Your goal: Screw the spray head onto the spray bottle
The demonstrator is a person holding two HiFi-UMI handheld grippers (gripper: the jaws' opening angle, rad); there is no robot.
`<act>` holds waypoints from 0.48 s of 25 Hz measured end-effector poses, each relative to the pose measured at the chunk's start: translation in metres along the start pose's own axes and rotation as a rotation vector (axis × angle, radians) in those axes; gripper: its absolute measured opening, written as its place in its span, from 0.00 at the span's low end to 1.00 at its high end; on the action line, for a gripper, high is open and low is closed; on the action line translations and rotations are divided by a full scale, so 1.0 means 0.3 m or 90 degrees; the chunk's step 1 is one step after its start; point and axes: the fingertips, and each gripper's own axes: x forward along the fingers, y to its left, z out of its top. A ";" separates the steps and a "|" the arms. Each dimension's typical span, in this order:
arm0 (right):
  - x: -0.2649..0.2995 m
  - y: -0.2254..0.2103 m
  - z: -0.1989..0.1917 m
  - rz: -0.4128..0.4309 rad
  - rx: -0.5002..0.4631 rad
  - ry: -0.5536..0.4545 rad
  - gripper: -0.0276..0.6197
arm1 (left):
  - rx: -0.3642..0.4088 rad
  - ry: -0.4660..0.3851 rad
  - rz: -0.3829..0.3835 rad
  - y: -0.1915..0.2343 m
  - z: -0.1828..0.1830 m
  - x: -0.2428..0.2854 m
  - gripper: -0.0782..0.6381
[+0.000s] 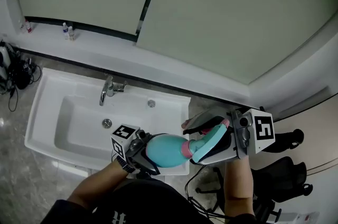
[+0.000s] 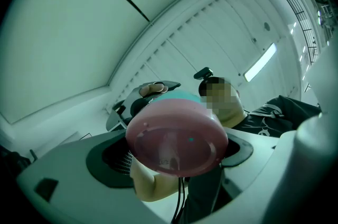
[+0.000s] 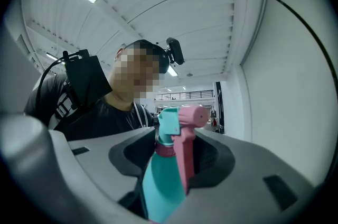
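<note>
In the head view a teal spray bottle (image 1: 165, 150) lies sideways in the air in front of the person, over the sink's right end. My left gripper (image 1: 143, 153) is shut on its lower body. The bottle's pink base (image 2: 174, 136) fills the gap between the jaws in the left gripper view. The teal and pink spray head (image 1: 208, 141) sits on the bottle's neck at a pink collar (image 1: 186, 150). My right gripper (image 1: 211, 139) stands around the spray head (image 3: 177, 128). A dark gap shows between the head and one jaw, so that gripper is open.
A white sink (image 1: 47, 106) with a chrome faucet (image 1: 107, 90) lies below and left of the grippers. Small bottles (image 1: 67, 31) stand on the ledge under the mirror. Black cables (image 1: 16, 72) lie at far left. Dark chair parts (image 1: 288, 178) stand at right.
</note>
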 end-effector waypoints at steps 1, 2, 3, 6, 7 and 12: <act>0.002 -0.003 -0.005 -0.001 -0.001 0.007 0.34 | -0.002 0.003 0.003 0.002 -0.002 -0.002 0.75; 0.005 -0.005 -0.011 -0.001 -0.002 0.015 0.34 | -0.004 0.005 0.006 0.004 -0.004 -0.005 0.75; 0.009 -0.005 -0.017 -0.002 -0.004 0.022 0.34 | -0.004 0.006 0.009 0.005 -0.004 -0.009 0.75; 0.011 -0.013 -0.027 -0.023 -0.010 0.037 0.27 | 0.007 0.014 0.027 0.012 0.008 -0.026 0.75; 0.007 -0.021 -0.029 -0.036 -0.013 0.042 0.27 | 0.014 0.019 0.037 0.017 0.015 -0.032 0.75; -0.021 -0.070 -0.051 -0.113 -0.013 0.065 0.26 | 0.061 0.042 0.100 0.045 0.055 -0.072 0.75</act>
